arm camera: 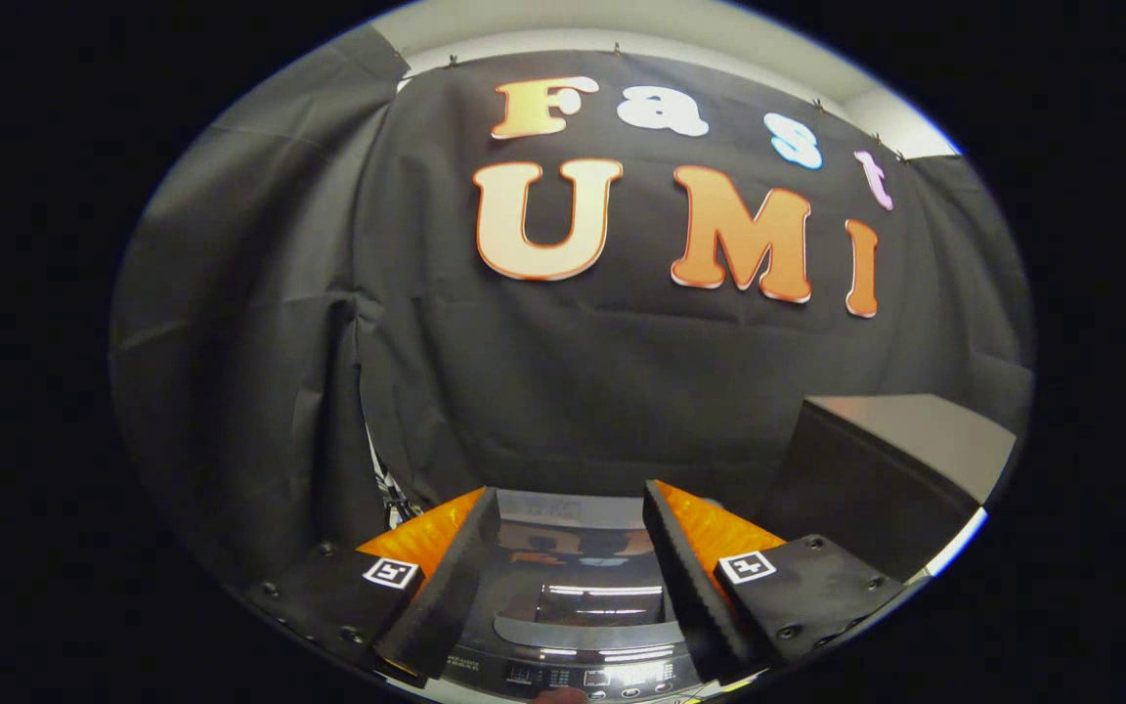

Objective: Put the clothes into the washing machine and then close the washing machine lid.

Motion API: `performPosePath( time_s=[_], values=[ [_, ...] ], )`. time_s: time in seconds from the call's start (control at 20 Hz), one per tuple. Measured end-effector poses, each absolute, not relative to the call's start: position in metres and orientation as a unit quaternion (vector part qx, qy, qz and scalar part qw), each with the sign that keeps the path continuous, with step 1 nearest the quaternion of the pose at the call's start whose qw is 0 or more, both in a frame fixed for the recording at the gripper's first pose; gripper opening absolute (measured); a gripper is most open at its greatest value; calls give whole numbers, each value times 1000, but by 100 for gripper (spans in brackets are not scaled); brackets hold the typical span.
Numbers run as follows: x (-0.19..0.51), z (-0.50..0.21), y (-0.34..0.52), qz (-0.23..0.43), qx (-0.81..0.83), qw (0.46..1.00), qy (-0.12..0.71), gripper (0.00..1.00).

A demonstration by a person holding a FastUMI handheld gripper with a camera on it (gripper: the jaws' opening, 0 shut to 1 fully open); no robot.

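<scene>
Black cloth hangs on the left; at centre the gripper (571,548) has its jaws apart and empty, directly above the washing machine (573,626), whose glossy lid looks shut. A dark box (876,469) stands right. No clothes visible.

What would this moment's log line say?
gripper: open, empty | washing machine: below fingers, lid shut | dark box: beside machine

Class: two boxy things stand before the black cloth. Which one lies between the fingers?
The washing machine, with its glossy closed lid, lies between the open hand-held gripper fingers; the dark cabinet stands beside it.
</scene>
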State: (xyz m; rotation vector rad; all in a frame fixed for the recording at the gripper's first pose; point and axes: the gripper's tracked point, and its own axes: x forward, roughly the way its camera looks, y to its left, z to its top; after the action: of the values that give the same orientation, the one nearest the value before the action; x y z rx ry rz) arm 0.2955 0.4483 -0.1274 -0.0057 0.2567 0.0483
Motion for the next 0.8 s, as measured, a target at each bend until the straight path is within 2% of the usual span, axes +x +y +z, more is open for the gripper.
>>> performPosePath(
  time_s=[0.35,0.55,0.8],
  values=[
    [216,-45,437,18,35,997,61,96],
    [163,-19,414,-10,27,998,50,95],
    [89,3,409,-12,39,999,21,95]
  ],
)
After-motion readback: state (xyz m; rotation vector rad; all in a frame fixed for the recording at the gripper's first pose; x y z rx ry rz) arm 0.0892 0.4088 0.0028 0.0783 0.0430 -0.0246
